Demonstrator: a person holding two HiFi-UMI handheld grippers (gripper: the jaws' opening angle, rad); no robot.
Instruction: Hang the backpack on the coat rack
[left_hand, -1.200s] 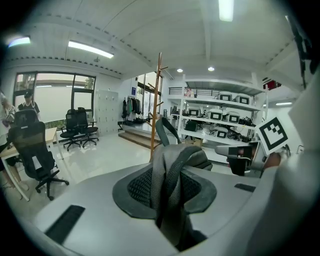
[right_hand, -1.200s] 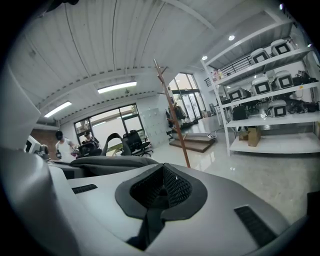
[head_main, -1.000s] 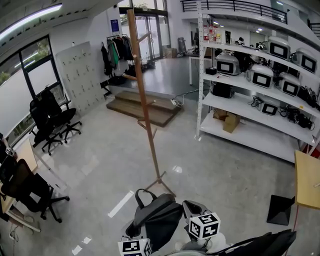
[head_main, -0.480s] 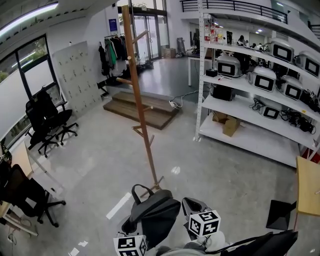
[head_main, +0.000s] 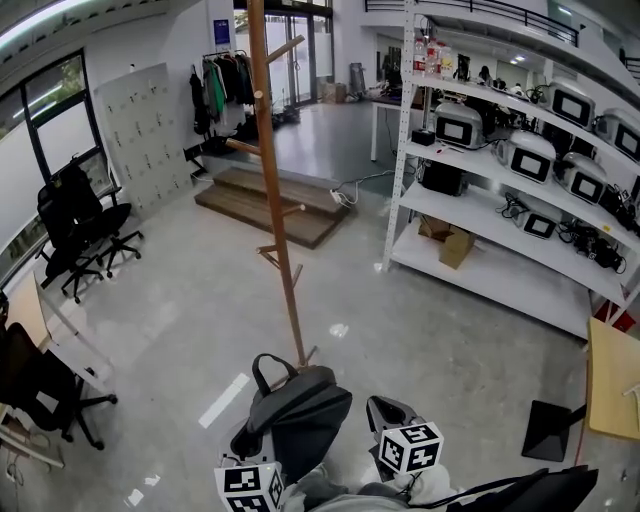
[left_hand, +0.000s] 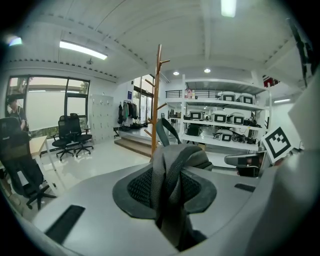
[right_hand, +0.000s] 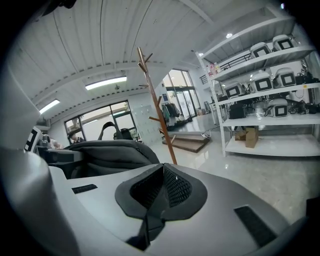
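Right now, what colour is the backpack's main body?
The backpack is dark grey, its top loop black; the head view shows it best.

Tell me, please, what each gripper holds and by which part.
The left gripper pinches the grey fabric backpack by a padded grey strap; the right gripper is shut, any hold unclear.

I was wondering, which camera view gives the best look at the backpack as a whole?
The head view: the backpack shows nearly whole there, top handle included. The left gripper view shows only its fabric clamped in the left gripper, plus the handle; the right gripper view shows just one side.
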